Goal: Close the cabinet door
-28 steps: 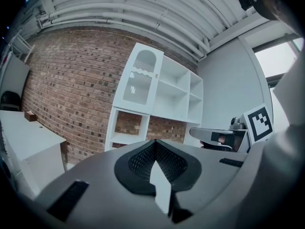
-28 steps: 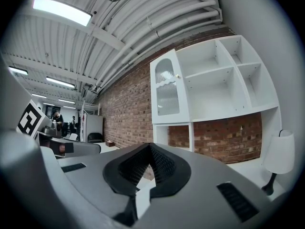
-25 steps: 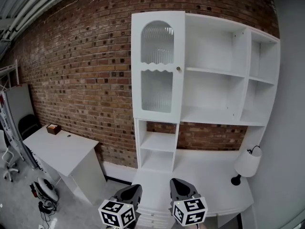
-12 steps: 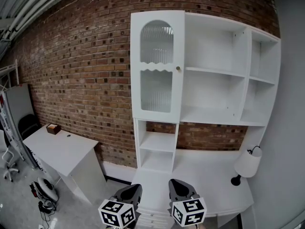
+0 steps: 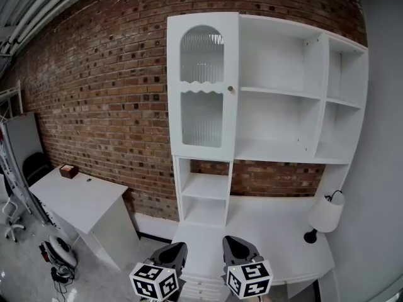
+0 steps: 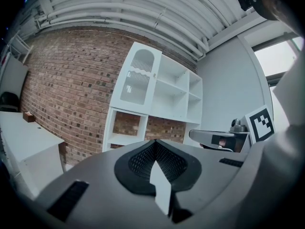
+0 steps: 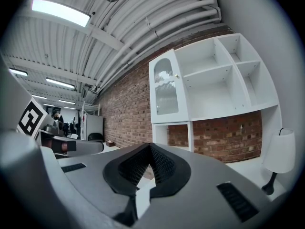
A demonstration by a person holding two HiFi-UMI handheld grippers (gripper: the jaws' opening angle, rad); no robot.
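The white wall cabinet [image 5: 283, 93] hangs on a brick wall. Its door [image 5: 201, 87], with an arched ribbed-glass pane and a small knob [image 5: 230, 89], lies flat over the left column. The door [image 6: 136, 78] also shows far off in the left gripper view, and the door [image 7: 164, 87] in the right gripper view. My left gripper [image 5: 176, 247] and right gripper [image 5: 234, 241] sit side by side at the bottom of the head view, well short of the cabinet. On the left gripper [image 6: 155, 142] and the right gripper [image 7: 150, 147] the jaws are shut with nothing between them.
A white desk top [image 5: 277, 231] runs under the cabinet, with a white table lamp [image 5: 324, 216] at its right. To the left stands a white table [image 5: 82, 200] with a small brown box [image 5: 68, 170]. A black chair [image 5: 34, 165] and floor clutter [image 5: 60, 250] lie further left.
The head view has shifted slightly, so the cabinet sits a little further left in the picture. The door and both grippers look the same.
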